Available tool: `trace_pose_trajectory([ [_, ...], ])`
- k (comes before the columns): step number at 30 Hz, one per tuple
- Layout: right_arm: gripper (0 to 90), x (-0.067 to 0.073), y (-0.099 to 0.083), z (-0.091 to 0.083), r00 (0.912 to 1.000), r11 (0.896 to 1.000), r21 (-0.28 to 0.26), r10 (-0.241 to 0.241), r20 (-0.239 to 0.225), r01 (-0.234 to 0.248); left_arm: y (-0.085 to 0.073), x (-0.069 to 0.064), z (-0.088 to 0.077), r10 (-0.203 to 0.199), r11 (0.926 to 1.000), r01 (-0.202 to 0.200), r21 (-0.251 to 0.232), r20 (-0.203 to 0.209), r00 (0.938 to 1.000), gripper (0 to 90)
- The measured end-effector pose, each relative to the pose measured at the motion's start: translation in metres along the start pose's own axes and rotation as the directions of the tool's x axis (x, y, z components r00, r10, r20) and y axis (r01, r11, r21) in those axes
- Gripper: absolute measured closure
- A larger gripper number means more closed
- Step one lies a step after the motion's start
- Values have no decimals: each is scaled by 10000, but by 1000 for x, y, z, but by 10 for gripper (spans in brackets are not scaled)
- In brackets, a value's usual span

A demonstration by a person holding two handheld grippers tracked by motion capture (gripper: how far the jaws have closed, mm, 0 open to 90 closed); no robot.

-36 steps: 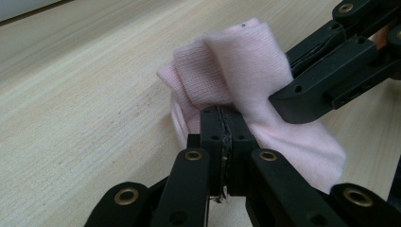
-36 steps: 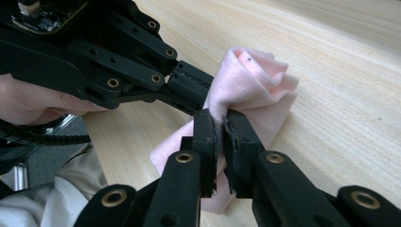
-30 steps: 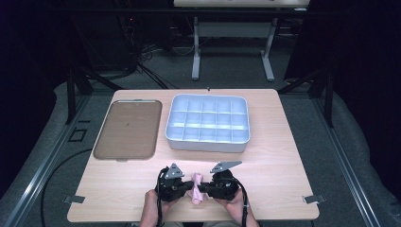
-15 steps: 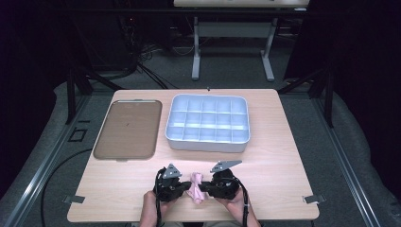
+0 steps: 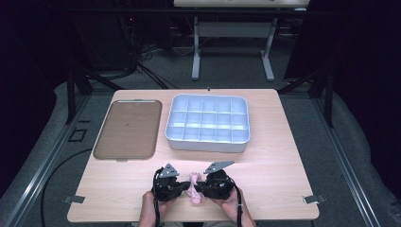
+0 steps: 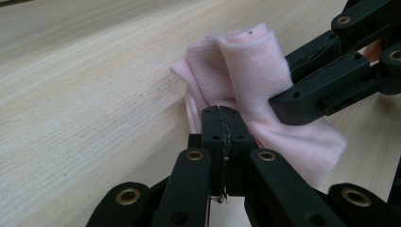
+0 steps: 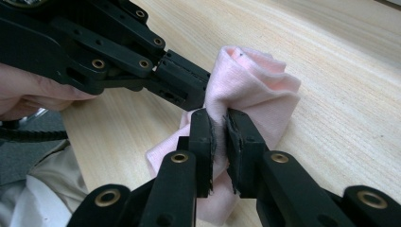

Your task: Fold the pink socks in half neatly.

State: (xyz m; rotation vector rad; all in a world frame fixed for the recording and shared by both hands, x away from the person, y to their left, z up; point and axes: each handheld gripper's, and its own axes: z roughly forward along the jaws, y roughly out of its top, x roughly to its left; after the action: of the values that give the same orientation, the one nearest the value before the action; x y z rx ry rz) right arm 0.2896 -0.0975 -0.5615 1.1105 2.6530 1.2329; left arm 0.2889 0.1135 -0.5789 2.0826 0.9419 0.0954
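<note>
Pink cloth (image 5: 194,188) bunched at the near edge of the table (image 5: 283,170), squarely between the two tongs. Left tongs (image 6: 222,124) pressed together on a fold at the cloth's left side; right tongs (image 7: 219,124) pinching a fold from the opposite side, a sliver of fabric between the pads. Long axis running away from the person, toward the white compartment tray (image 5: 208,124), across the line joining the tongs. Neither hand nearer: both gripping, facing each other. Brown flat tray (image 5: 126,128) well apart at far left. Likely next: pulling apart sideways to spread the cloth.
</note>
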Motion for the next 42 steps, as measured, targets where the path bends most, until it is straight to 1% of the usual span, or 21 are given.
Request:
trace_pose_trajectory([
  [4,812,4,0,3,9995,9998,67,-204,232,203,-1,2,-4,-25,10000,24,-70,-50,10000,894],
  [8,813,8,1,5,9974,9985,212,-510,513,499,2,3,-13,-44,9996,40,-288,-154,9999,889],
  [10,814,9,2,6,9972,9985,163,-521,534,513,7,2,-19,64,9990,-71,-442,-151,9999,888],
  [11,814,9,2,6,9969,9980,291,-568,550,553,12,-1,-24,249,9979,-258,-594,-159,9996,886],
  [12,814,9,2,6,9969,9980,291,-568,550,553,12,-1,-24,249,9979,-258,-594,-159,9996,883],
  [14,814,9,3,7,9966,9976,411,-581,577,557,19,-5,-27,435,9968,-440,-665,-94,9990,879],
  [15,814,10,3,8,9965,9976,395,-592,598,569,22,-8,-28,611,9958,-617,-680,-106,9981,879],
  [18,815,11,4,9,9959,9970,472,-639,645,609,31,-14,-27,849,9942,-846,-667,8,9964,879],
  [20,815,11,5,8,9956,9964,563,-672,646,636,37,-18,-21,1013,9933,-1009,-563,50,9948,879],
  [23,816,11,5,9,9960,9968,529,-627,641,594,40,-18,-16,1171,9922,-1167,-446,64,9931,878],
  [25,816,11,5,10,9957,9970,516,-618,695,583,41,-19,-11,1277,9914,-1278,-292,-54,9918,873],
  [26,816,11,5,10,9957,9967,538,-642,668,606,42,-19,-9,1431,9895,-1434,-187,-121,9896,872],
  [28,816,11,5,10,9958,9967,538,-641,661,606,43,-19,-4,1651,9863,-1650,54,-472,9851,872],
  [29,816,11,5,10,9958,9967,546,-641,651,605,42,-19,-2,1599,9871,-1596,101,-501,9859,873],
  [31,815,11,5,10,9959,9970,504,-617,668,584,42,-17,0,1750,9844,-1735,289,-633,9825,876],
  [33,811,12,5,10,9962,9969,511,-631,607,600,40,-17,3,1795,9835,-1766,395,-852,9801,887],
  [34,801,12,5,10,9946,9959,582,-738,730,696,40,-16,3,1865,9818,-1822,537,-902,9783,894],
  [36,771,14,4,10,9948,9961,551,-734,710,695,38,-16,7,1971,9793,-1892,714,-1267,9722,897],
  [38,738,15,4,10,9942,9954,537,-826,684,790,34,-17,9,2035,9780,-1939,765,-1503,9675,899],
  [39,737,16,4,10,9939,9951,561,-853,698,815,33,-18,9,2018,9786,-1926,720,-1562,9669,898],
  [42,739,19,4,10,9918,9944,571,-941,862,894,32,-16,9,1903,9811,-1827,637,-1488,9704,899],
])
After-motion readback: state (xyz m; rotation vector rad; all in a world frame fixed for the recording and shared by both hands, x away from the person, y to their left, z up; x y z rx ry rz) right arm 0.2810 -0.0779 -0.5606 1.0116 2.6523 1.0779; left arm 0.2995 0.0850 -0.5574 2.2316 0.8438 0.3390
